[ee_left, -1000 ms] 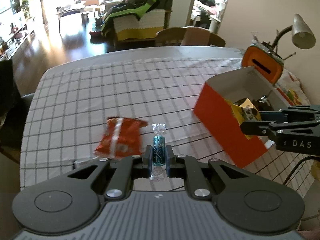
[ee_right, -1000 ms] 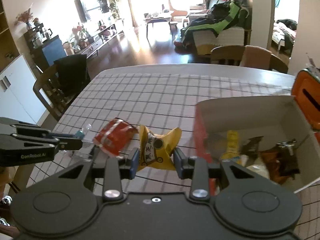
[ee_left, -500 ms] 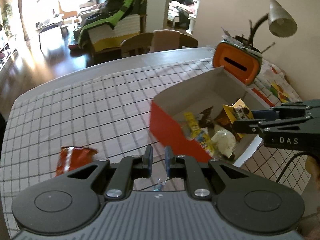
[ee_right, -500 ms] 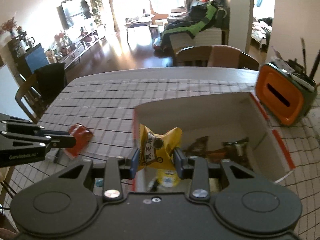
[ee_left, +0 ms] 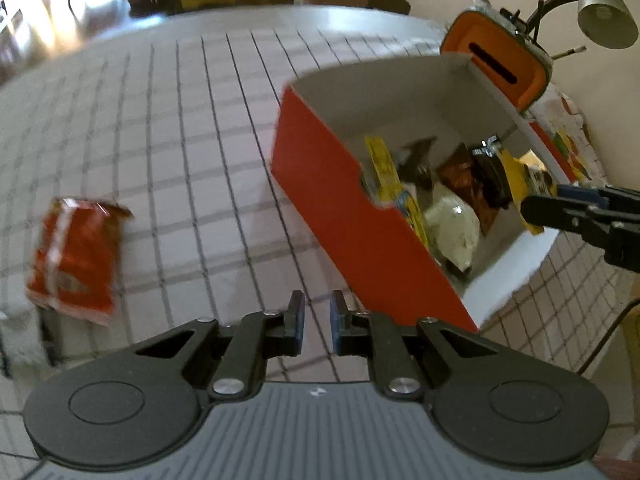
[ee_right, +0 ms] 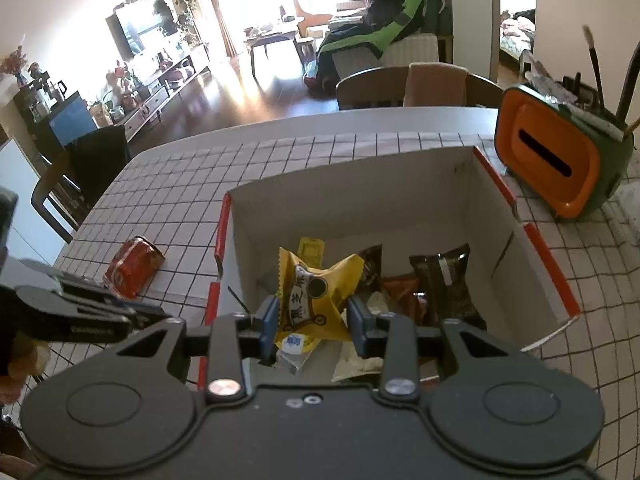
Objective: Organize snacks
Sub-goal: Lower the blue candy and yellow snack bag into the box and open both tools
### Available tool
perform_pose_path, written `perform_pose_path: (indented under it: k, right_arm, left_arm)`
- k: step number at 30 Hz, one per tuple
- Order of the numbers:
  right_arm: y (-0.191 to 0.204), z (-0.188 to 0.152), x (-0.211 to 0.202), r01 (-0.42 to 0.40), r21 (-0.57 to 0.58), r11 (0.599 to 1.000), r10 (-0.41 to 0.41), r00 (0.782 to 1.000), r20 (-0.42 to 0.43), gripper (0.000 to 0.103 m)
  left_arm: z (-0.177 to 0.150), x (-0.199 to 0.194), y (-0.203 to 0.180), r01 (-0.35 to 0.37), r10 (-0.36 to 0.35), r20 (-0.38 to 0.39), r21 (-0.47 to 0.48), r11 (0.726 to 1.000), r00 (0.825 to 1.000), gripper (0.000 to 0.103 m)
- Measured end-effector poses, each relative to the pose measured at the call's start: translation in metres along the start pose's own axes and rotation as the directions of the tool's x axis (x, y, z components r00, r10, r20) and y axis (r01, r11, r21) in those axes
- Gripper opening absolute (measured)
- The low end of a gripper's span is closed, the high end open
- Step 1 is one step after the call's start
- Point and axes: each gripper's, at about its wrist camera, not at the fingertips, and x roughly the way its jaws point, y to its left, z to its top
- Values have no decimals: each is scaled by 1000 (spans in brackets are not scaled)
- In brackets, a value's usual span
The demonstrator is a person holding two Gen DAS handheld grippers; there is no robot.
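Note:
An orange box with white inside (ee_left: 340, 204) (ee_right: 436, 184) holds several snack packets. My right gripper (ee_right: 314, 314) is shut on a yellow snack packet (ee_right: 316, 296) and holds it over the box; the packet also shows in the left wrist view (ee_left: 520, 184). My left gripper (ee_left: 317, 322) hovers above the checked tablecloth beside the box's orange wall, jaws a narrow gap apart with nothing seen between them. A red snack packet (ee_left: 74, 256) (ee_right: 134, 266) lies on the cloth to the left of the box.
An orange and green holder with a slot (ee_right: 560, 160) (ee_left: 500, 60) stands behind the box's right side, with pens in it. A desk lamp (ee_left: 604, 12) stands at the far right. Chairs (ee_right: 416, 84) stand at the table's far edge.
The green wrapped candy held in my left gripper a second ago is no longer between its jaws. My right gripper carried the yellow packet rightward from the cloth to over the box.

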Motion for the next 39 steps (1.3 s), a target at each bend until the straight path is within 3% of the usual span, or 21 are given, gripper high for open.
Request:
perform_pose_path:
  k: [2, 5, 9, 12, 20, 23, 27, 29, 31, 35, 39]
  right_arm:
    - [-2, -2, 1, -5, 3, 1000, 5, 1000, -5, 36]
    - [-7, -3, 2, -12, 6, 1000, 12, 1000, -7, 36]
    - [-10, -5, 3, -21, 5, 1000, 21, 1000, -10, 36]
    - [-13, -6, 5, -25, -1, 1000, 25, 1000, -15, 36]
    - [-17, -9, 6, -30, -12, 999, 30, 999, -18, 36]
    - [-18, -8, 6, -34, -12, 999, 34, 999, -18, 36]
    - [-20, -9, 6, -33, -18, 999, 33, 999, -15, 36]
    - [-21, -9, 7, -33, -17, 999, 33, 999, -15, 36]
    - [-23, -9, 8, -36, -13, 999, 35, 999, -17, 36]
    - [-27, -11, 9, -39, -1, 999, 39, 999, -15, 36]
    - [-31, -12, 8, -41, 16, 999, 41, 999, -7, 36]
  left_arm:
    - [-6, 10, -2, 17, -18, -26, -26, 1000, 1000, 15]
    - [-16, 26, -6, 25, -28, -54, -57, 998, 998, 29]
    - [-27, 42, -18, 19, -22, -63, -49, 999, 998, 32]
    - [-29, 48, -30, -11, 10, -46, -18, 1000, 999, 53]
    - [-28, 64, -49, -133, 134, -25, 33, 991, 991, 53]
    - [-30, 68, -56, -171, 172, -10, 66, 983, 985, 52]
    - [-33, 70, -64, -200, 200, 12, 115, 973, 980, 31]
    - [-34, 71, -66, -199, 198, 17, 121, 973, 980, 26]
    - [-34, 71, -67, -193, 192, 19, 132, 972, 981, 11]
    - [-33, 68, -59, -171, 171, 8, 96, 981, 985, 11]
    - [-31, 56, -39, -148, 148, 12, -4, 989, 989, 11]
